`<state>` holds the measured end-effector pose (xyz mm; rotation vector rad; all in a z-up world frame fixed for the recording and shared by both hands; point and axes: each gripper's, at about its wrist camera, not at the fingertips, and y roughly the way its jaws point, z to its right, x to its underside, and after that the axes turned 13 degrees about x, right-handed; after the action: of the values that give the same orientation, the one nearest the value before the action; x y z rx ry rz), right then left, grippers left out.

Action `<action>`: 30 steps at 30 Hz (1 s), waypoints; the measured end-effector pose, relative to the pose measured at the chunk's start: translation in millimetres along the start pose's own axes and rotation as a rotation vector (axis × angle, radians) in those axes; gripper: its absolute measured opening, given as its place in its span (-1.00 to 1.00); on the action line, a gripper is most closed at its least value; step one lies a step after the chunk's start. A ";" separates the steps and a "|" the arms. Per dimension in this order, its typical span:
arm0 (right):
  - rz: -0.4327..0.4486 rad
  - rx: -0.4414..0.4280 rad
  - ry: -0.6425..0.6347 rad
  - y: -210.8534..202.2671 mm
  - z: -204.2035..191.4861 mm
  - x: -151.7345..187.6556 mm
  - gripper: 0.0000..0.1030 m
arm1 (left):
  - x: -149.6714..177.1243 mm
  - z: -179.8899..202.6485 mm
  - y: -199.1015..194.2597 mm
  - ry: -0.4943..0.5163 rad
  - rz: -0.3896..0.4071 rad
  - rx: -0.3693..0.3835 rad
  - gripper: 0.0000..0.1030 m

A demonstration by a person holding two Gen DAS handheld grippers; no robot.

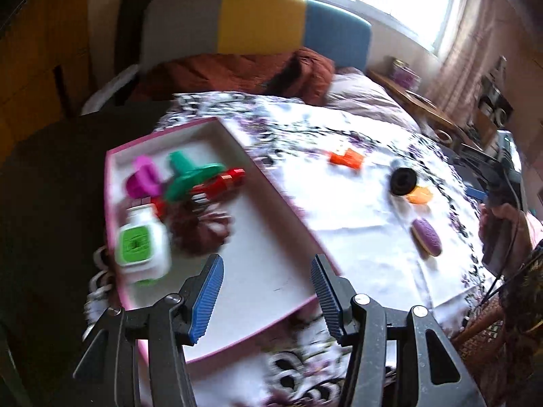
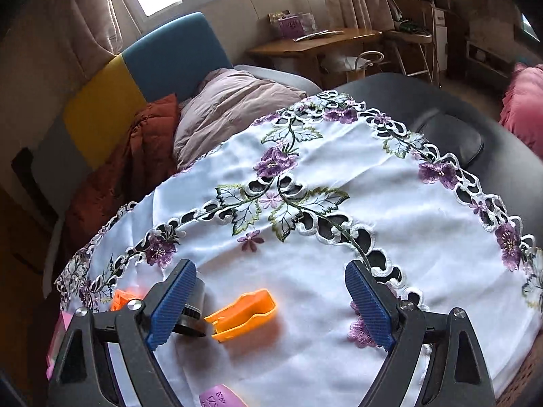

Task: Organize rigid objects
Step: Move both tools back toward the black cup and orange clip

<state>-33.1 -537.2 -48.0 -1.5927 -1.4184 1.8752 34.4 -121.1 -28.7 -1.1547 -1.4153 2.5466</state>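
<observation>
In the left wrist view, the left gripper (image 1: 268, 291) is seen spread wide and empty above the near end of a pink-rimmed box (image 1: 298, 210), which lies on the embroidered cloth (image 1: 356, 210). Gathered at the box's far left end are a magenta piece (image 1: 142, 179), a green piece (image 1: 185, 178), a red piece (image 1: 225, 179), a white and green bottle (image 1: 142, 247) and a dark fluffy thing (image 1: 200, 230). To the right, outside the box, a red-orange piece (image 1: 346, 158), a black cylinder (image 1: 403, 180), an orange clip (image 1: 420, 196) and a purple oval (image 1: 427, 237) are left loose on the cloth. In the right wrist view, the right gripper (image 2: 271, 302) is held wide and empty, with the orange clip (image 2: 242, 315) lying between its fingers and the black cylinder (image 2: 193, 308) touching or just behind the left finger, which cannot be told. The cylinder could be knocked and rolled if the fingers are closed carelessly on the clip. The box's contents are shown only by the left view; the clip's split end is shown only by the right.
</observation>
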 end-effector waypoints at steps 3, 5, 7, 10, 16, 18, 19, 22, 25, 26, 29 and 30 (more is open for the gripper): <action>-0.017 0.004 0.002 1.5 1.6 1.7 0.80 | -6.5 18.6 13.3 0.032 -0.019 0.032 0.06; -0.035 0.003 0.008 5.3 2.9 2.6 0.80 | -9.4 27.1 20.6 0.045 -0.032 0.045 0.06; -0.045 0.003 0.016 7.8 4.8 2.7 0.80 | -12.6 35.0 29.4 0.056 -0.048 0.056 0.06; -0.061 0.003 0.034 9.6 8.3 2.6 0.82 | -15.8 44.8 39.7 0.074 -0.065 0.069 0.06; -0.084 -0.011 0.067 11.6 13.2 1.5 0.83 | -28.5 58.9 60.0 0.088 -0.090 0.105 0.06; -0.085 -0.013 0.072 11.3 13.9 1.0 0.84 | -34.5 64.5 67.4 0.096 -0.096 0.115 0.06; -0.086 -0.014 0.073 11.4 14.2 0.8 0.84 | -37.3 68.1 70.8 0.103 -0.097 0.117 0.06; -0.089 -0.023 0.082 11.4 15.6 0.1 0.84 | -47.6 79.3 83.0 0.124 -0.107 0.133 0.06; -0.086 -0.032 0.100 10.1 18.2 -0.8 0.84 | -60.0 92.6 97.7 0.144 -0.119 0.165 0.06; -0.084 -0.033 0.105 9.8 19.2 -1.2 0.84 | -63.8 97.0 102.7 0.151 -0.124 0.172 0.06; -0.084 -0.040 0.122 9.2 22.0 -2.4 0.85 | -75.9 110.1 118.6 0.164 -0.139 0.203 0.06; -0.086 -0.045 0.128 9.4 22.8 -2.5 0.85 | -80.3 114.0 124.4 0.164 -0.147 0.212 0.06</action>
<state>-48.8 -554.4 -56.5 -1.6136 -1.4590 1.6739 64.9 -305.3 -36.0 -1.1479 -1.1189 2.3714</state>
